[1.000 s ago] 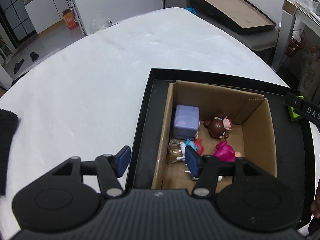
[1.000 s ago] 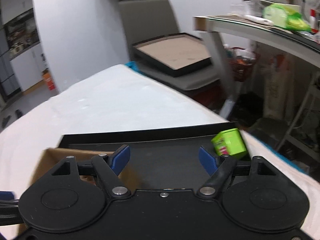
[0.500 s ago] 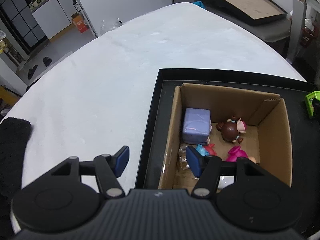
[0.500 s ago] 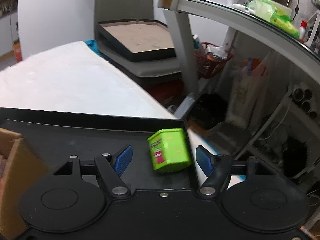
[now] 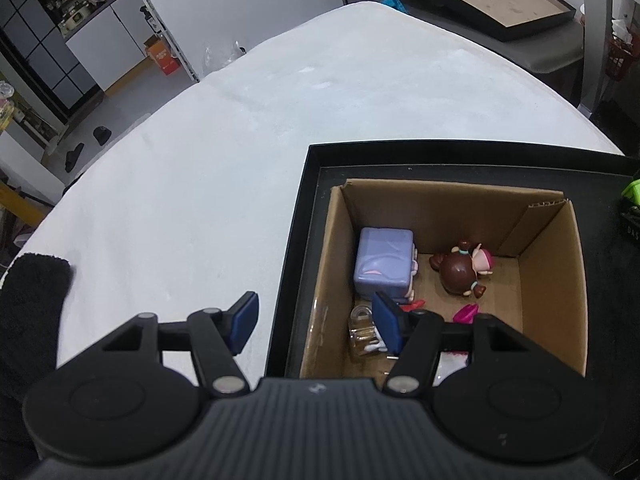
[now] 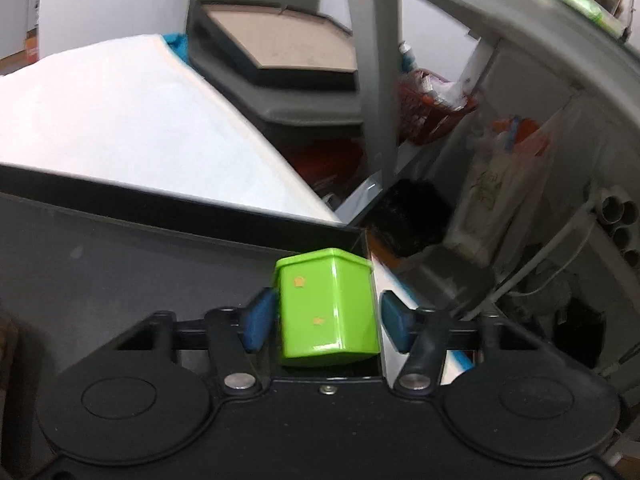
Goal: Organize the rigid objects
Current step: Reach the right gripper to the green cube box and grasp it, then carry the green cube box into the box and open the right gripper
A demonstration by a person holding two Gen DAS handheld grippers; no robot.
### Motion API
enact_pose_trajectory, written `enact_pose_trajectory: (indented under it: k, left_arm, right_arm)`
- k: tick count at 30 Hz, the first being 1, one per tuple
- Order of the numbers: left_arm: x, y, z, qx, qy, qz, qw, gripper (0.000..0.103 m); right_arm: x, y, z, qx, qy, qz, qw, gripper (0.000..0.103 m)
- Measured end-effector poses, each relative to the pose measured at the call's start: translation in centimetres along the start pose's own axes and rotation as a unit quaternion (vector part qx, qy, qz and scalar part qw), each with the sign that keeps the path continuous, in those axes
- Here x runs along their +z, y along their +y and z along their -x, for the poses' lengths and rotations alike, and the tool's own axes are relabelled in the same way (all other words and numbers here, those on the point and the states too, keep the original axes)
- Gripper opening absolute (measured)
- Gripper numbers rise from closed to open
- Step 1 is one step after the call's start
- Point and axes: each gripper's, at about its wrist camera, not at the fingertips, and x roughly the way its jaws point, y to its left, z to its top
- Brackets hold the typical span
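A small green tin (image 6: 328, 308) stands in the far right corner of the black tray (image 6: 120, 248). My right gripper (image 6: 328, 320) straddles it with its jaws closing; the left pad (image 6: 260, 318) is at the tin's side and a narrow gap shows at the right pad. In the left wrist view my left gripper (image 5: 316, 324) hovers open over the near left wall of the cardboard box (image 5: 552, 280), nothing between its fingers. Inside the box lie a purple case (image 5: 384, 260), a brown-haired figurine (image 5: 460, 268), a pink toy (image 5: 466, 312) and a small glass bottle (image 5: 362, 330).
The tray sits at the right end of a white table (image 5: 200, 180), whose edge drops off just past the tin. A black cloth (image 5: 28, 300) lies at the left. Beyond the table are a second shallow tray (image 6: 280, 48) on a grey seat and a red basket (image 6: 432, 116).
My right gripper swung right and down onto the green tin, which now sits between its narrowing fingers. The left gripper drifted slightly over the box, still open.
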Motion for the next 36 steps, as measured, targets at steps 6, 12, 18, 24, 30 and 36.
enact_pose_trajectory:
  k: [6,12,18,24,30,36]
  left_arm:
    - [0.0,0.3,0.5,-0.003,-0.001,0.018,0.9998,0.061]
    - [-0.5,0.7,0.8,-0.012,-0.005,0.021,0.9997,0.061]
    - [-1.2,1.0,1.5,-0.02,-0.012,0.017,0.9996,0.061]
    - [-2.0,1.8,1.9,-0.033,-0.01,0.018,0.9992,0.061]
    - [-2.9,2.7,2.4,-0.047,-0.003,0.026,0.9986,0.061]
    - [-3.5,3.4,2.7,-0.065,-0.009,0.028,0.9975,0.061]
  right_arm:
    - [0.1,-1.0,0.9,0.022,-0.011,-0.021,0.999,0.052]
    - [0.6,-1.9,3.6,0.028,-0.034,-0.029,0.999,0.051]
    - [0.6,-3.3,4.8,0.073,-0.01,-0.072,0.995,0.051]
    - [0.7,-3.5,6.0,0.079,-0.009,-0.083,0.993,0.052]
    - [1.2,-4.0,8.8,0.094,-0.025,-0.088,0.991,0.052]
    - [1.9,-3.9,11.5,0.146,-0.036,-0.095,0.984,0.052]
